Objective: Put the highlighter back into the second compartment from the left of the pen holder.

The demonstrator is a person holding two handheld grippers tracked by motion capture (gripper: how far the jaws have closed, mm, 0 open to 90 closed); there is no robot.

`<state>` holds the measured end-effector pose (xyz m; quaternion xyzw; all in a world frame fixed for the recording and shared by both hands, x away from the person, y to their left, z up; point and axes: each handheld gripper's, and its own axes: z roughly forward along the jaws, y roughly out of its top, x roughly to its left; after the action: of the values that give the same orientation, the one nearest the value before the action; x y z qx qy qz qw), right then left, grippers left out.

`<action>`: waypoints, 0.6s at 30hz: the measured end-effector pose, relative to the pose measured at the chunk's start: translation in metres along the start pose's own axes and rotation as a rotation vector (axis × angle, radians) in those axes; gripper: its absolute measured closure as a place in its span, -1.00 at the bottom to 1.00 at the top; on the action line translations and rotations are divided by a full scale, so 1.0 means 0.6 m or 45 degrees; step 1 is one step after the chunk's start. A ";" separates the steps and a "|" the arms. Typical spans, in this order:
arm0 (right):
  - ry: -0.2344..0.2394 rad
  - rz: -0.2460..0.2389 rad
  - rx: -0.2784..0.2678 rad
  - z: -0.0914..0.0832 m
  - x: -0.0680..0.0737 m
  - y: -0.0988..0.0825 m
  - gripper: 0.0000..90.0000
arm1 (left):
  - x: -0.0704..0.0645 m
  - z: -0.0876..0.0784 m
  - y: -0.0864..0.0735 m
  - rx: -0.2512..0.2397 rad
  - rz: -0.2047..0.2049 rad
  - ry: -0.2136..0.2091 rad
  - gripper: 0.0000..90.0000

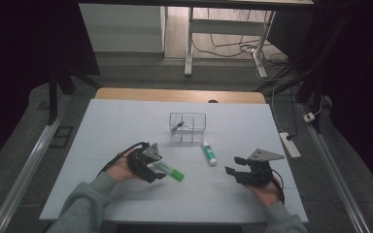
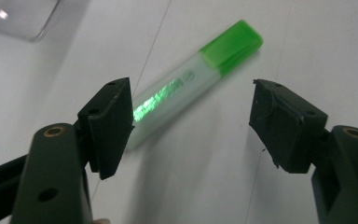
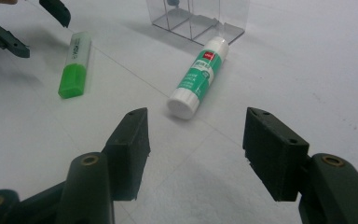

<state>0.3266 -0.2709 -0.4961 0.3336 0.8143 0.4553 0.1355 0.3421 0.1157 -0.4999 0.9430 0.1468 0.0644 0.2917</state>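
Left hand-held gripper point(image 2: 191, 121) spread wide, pinching nothing, low over green highlighter point(image 2: 191, 77) lying flat on white surface point(image 1: 126, 126), presumably lined up for pickup. Right hand-held gripper point(image 3: 193, 149) likewise spread, idle near glue stick point(image 3: 198, 74). Clear organizer point(image 1: 188, 127) beyond, probably the destination.

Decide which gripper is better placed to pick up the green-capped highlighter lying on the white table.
Left. The left gripper has its open jaws right at the green-capped highlighter. The right gripper sits farther off, facing the green-and-white glue stick.
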 end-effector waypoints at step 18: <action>0.000 0.013 0.019 0.002 -0.005 -0.003 -0.10 | 0.009 0.043 0.048 0.096 0.196 -0.119 -0.31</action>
<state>0.3284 -0.2726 -0.4988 0.3387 0.8160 0.4499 0.1305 0.3594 0.0810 -0.5048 0.9638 0.0623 0.0369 0.2567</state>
